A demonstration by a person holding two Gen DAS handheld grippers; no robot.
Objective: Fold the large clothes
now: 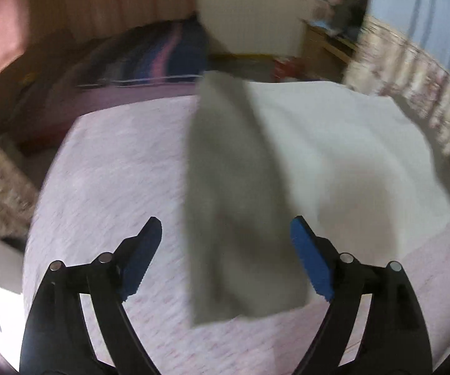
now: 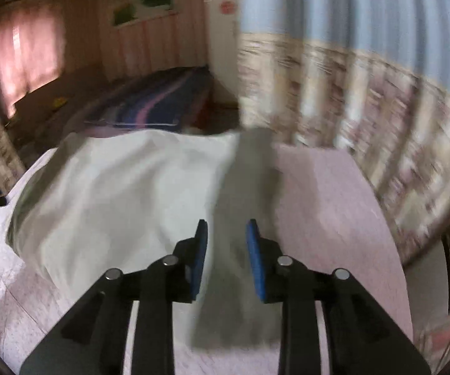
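A large white garment (image 1: 334,143) lies spread on a pink bed cover (image 1: 115,168). A grey band of the garment (image 1: 231,187) is folded along its left edge in the left wrist view. My left gripper (image 1: 226,218) hovers above that band, open, with nothing pressed between its blue pads (image 1: 310,256). In the right wrist view the white garment (image 2: 125,187) fills the left and a grey band (image 2: 249,175) runs along its right edge. My right gripper (image 2: 227,222) stands over this band with a narrow gap between its fingers, and the cloth lies below them, not pinched.
A second bed with a blue and pink striped blanket (image 1: 156,56) stands behind. Patterned curtains (image 2: 365,109) hang close along the right side of the bed. A wooden shelf (image 1: 328,43) sits at the far wall. Both views are motion-blurred.
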